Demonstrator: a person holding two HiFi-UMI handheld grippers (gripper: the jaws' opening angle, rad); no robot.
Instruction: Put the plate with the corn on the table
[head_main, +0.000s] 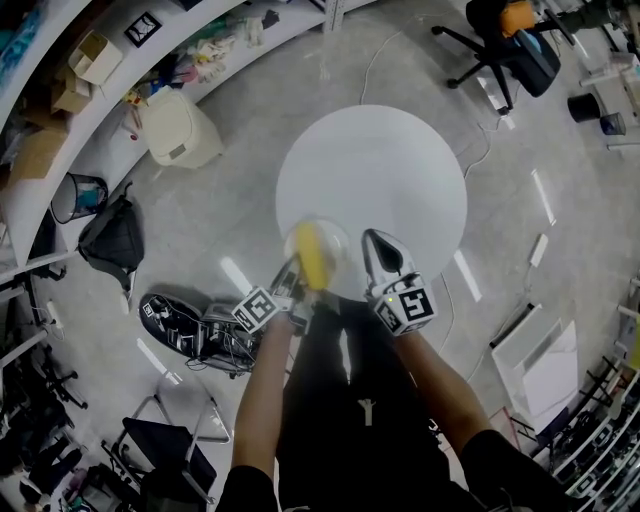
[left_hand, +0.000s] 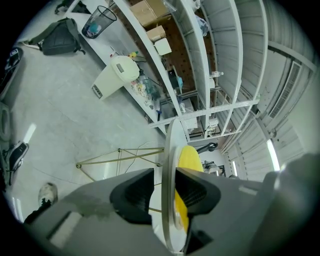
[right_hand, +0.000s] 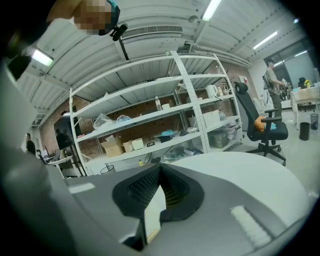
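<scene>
A clear plate (head_main: 335, 238) with a yellow corn cob (head_main: 312, 255) lies on the near left edge of the round white table (head_main: 390, 170). My left gripper (head_main: 298, 275) is at the plate's near rim. In the left gripper view the plate (left_hand: 168, 155) stands edge-on between the jaws, the corn (left_hand: 188, 159) on its right side; a narrow gap shows beside the left pad, so the left gripper (left_hand: 165, 192) is open around the rim. My right gripper (head_main: 378, 240) hovers over the table's near edge, right of the plate, shut and empty (right_hand: 157, 192).
A beige bin (head_main: 180, 130) and white shelving (head_main: 120, 90) stand to the left. A black bag (head_main: 115, 240) and shoes (head_main: 165, 315) lie on the floor. An office chair (head_main: 505, 45) stands behind the table. The person's legs are below the table edge.
</scene>
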